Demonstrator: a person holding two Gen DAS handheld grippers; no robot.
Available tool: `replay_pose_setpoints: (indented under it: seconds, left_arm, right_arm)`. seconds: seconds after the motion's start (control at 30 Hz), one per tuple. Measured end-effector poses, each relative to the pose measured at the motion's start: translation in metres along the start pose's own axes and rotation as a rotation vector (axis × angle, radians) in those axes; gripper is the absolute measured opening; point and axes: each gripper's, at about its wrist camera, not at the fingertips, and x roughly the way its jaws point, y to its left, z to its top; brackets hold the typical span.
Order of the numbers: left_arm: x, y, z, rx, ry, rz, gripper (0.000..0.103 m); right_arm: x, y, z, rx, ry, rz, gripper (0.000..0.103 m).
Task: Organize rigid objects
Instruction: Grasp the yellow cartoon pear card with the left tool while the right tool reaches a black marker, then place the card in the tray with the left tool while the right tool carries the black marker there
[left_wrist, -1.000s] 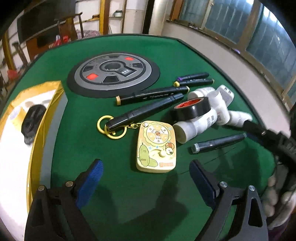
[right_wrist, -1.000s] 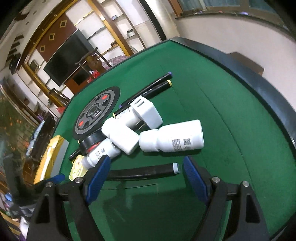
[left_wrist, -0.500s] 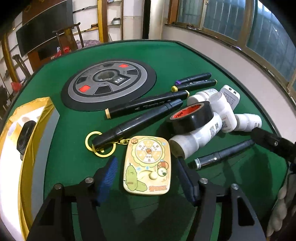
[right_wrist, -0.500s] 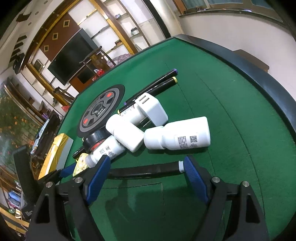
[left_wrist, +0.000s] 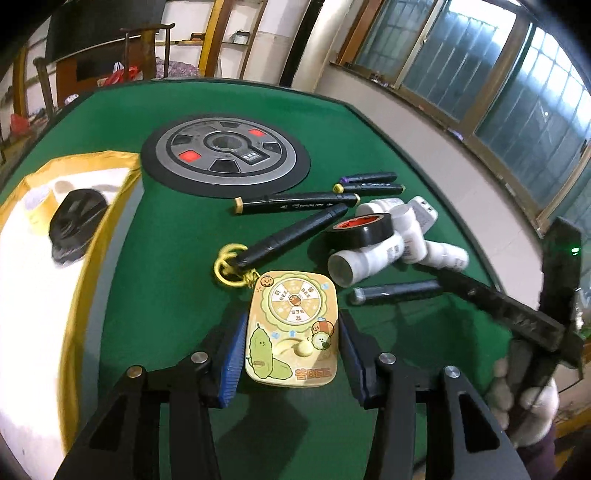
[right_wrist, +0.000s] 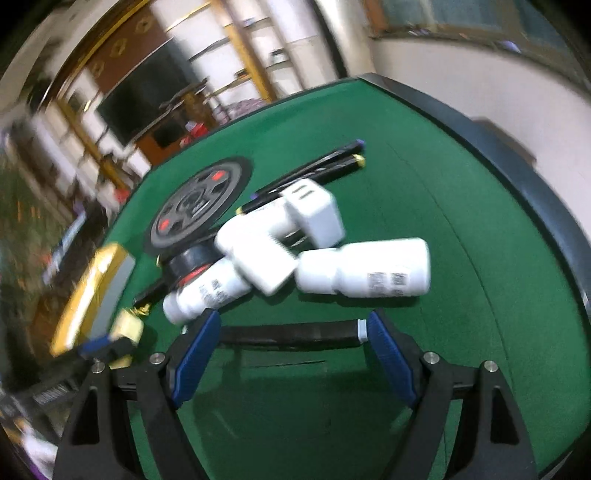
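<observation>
The left gripper (left_wrist: 291, 343) pinches the yellow cartoon keychain toy (left_wrist: 291, 325) between both blue pads. The right gripper (right_wrist: 291, 347) is spread wide, a black marker (right_wrist: 291, 334) lying crosswise between its fingertips. Beyond them lie three white bottles, a tape roll (left_wrist: 360, 230) and four more markers. Bare green felt (right_wrist: 461, 184) stretches right to the table's dark rim.

toy keychain (left_wrist: 291, 326): "BEE" repeated on spinner wheel | white bottle (right_wrist: 364, 267): QR codes, unreadable
</observation>
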Motion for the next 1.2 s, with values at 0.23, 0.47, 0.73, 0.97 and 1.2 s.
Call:
replay_pose_setpoints:
  seconds: [0.23, 0.47, 0.73, 0.97, 1.2]
  left_arm:
    - [-0.030, 0.015, -0.008, -0.034, -0.041, -0.034, 0.050]
    - [-0.046, 0.030, -0.012, -0.077, -0.057, -0.057, 0.050]
    - [-0.058, 0.043, -0.015, -0.113, -0.069, -0.068, 0.050]
    - [-0.069, 0.052, -0.013, -0.136, -0.100, -0.064, 0.050]
    - [-0.102, 0.083, -0.009, -0.174, -0.169, -0.009, 0.050]
  right_arm:
    - [0.027, 0.057, -0.001, -0.382, 0.118, -0.095, 0.081]
    - [0.016, 0.082, 0.002, -0.494, 0.110, -0.066, 0.081]
    - [0.052, 0.095, -0.007, -0.609, 0.216, 0.009, 0.040]
    - [0.040, 0.091, -0.013, -0.500, 0.226, 0.048, 0.021]
    - [0.015, 0.081, -0.019, -0.331, 0.216, 0.194, 0.016]
